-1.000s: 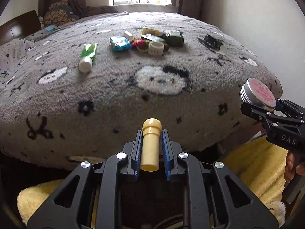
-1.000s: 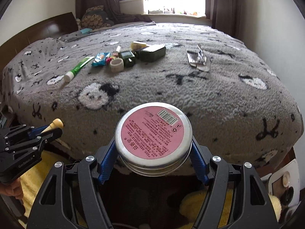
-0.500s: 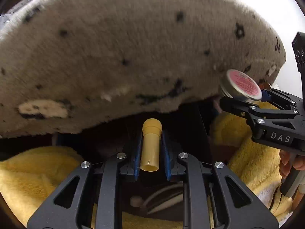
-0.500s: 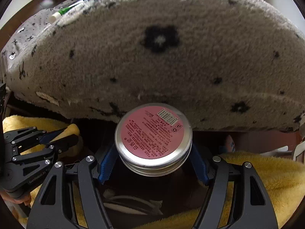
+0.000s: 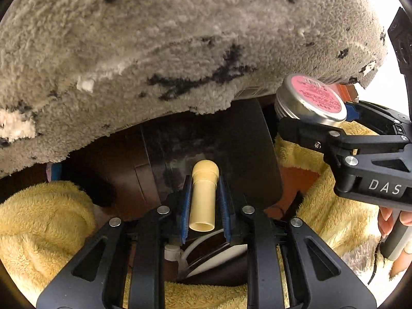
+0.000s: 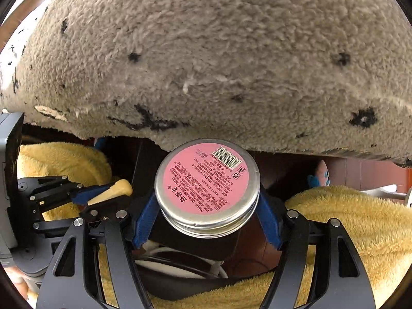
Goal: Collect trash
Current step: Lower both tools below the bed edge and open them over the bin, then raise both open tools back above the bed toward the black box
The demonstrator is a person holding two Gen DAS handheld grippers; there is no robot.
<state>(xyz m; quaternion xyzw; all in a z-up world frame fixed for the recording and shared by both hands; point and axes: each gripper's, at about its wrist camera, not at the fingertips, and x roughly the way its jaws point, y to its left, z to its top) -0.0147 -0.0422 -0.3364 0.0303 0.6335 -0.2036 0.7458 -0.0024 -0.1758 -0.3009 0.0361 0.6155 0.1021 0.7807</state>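
Both grippers have dropped lower since half a second ago, so I now see the grey fleece blanket [image 5: 180, 51] hanging over the top of each frame, with more of the dark space beneath it exposed.

On my left wrist view, yellow plush fabric [image 5: 43, 221] fills the lower left. At bottom centre the left gripper [image 5: 203, 200] has its blue-padded jaws clamped on a cream plastic cap-shaped tube [image 5: 203, 198], which stands upright between them with its rounded end pointing away from the camera. Behind it sits a dark, curved bin wall [image 5: 231, 141], and white cable shows below the jaws. Toward the right of that frame the right gripper [image 5: 316, 118] reaches in from the edge, carrying a round metal tin with a pink label [image 5: 311, 100], just under the blanket's hem.

On my right wrist view, the left gripper [image 6: 108, 193] appears at the lower left edge, the cream tube [image 6: 113, 191] pinched in it and lying almost level. At centre the right gripper [image 6: 206, 208] is closed on the sides of the tin [image 6: 206, 182], its pink label and barcode facing the camera, the lid's top edge just overlapping the blanket's lower border. More yellow plush [image 6: 347, 221] lies at the lower right, with a small pink and blue toy [image 6: 319, 173] tucked in the shadow above it.
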